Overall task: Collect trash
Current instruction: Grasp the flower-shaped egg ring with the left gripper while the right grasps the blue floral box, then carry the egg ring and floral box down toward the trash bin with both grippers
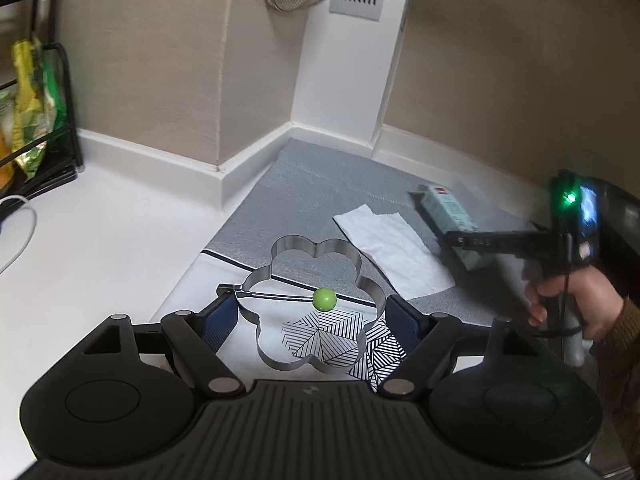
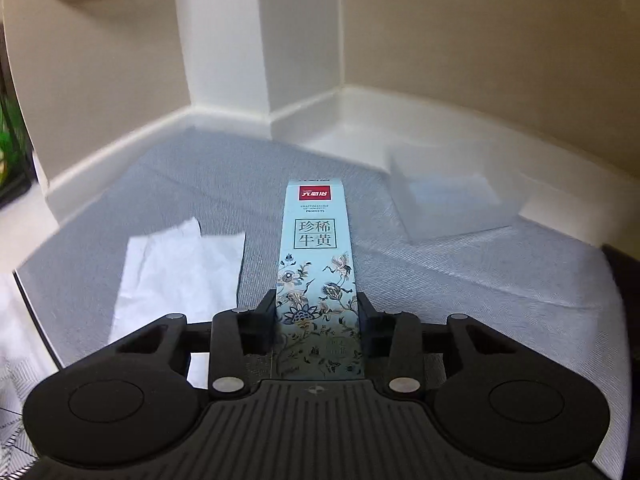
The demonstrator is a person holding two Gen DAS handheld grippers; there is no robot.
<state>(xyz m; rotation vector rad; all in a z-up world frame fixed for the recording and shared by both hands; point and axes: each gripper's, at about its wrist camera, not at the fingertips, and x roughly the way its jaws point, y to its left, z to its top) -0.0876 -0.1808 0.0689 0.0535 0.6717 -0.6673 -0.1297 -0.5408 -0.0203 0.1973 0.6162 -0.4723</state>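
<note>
Pale-blue flowered cardboard box (image 2: pixel 316 276) sits clamped near its end in my right gripper (image 2: pixel 318 312) over the grey mat (image 2: pixel 160 176), where it could pivot loose, while my left gripper (image 1: pixel 312 316) pinches a flower-shaped steel ring (image 1: pixel 310 308).

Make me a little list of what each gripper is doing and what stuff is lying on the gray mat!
left gripper: closed on the flower-shaped metal ring, fingers on its two sides
ring detail: thin rod with a green ball across it
right gripper: closed on the light blue box, which has red label and flower print
gray mat: holds a white paper towel, lying flat, left of the box
back right corner: clear plastic container, blurry
left edge: black rack with yellow-green bags
</note>
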